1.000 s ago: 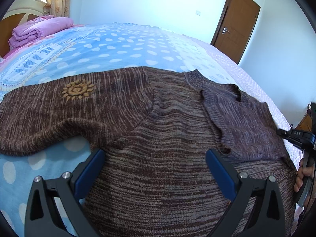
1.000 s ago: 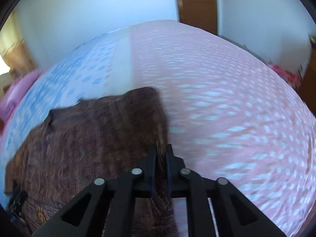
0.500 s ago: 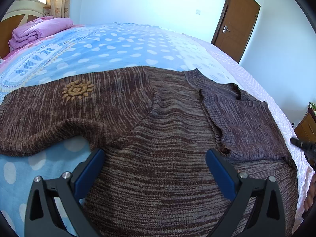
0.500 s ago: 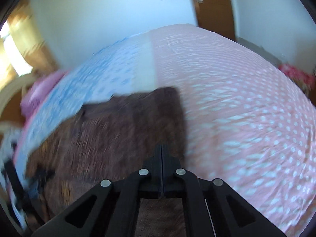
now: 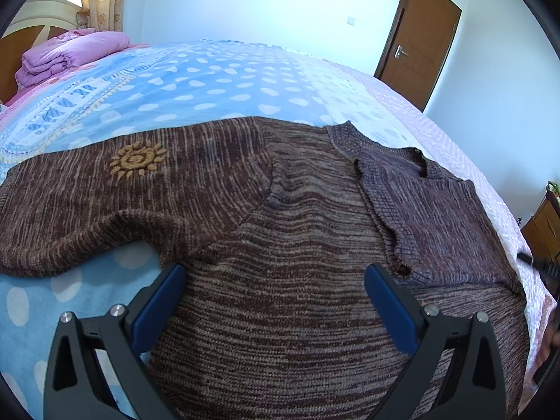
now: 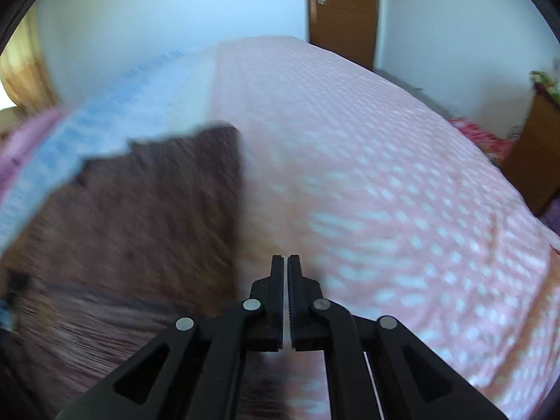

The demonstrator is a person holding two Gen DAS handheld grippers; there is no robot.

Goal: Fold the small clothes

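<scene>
A wide bed (image 5: 245,80) fills the room, its cover blue with white dots on one side and pink (image 6: 385,175) with pale dots on the other. A brown knit sweater (image 5: 280,280) lies flat on it, across the seam between the two colours, one sleeve stretched out over the blue part and the other folded in over the chest. Near the headboard, well apart from the sweater, sits a folded purple quilt (image 5: 70,52).
</scene>
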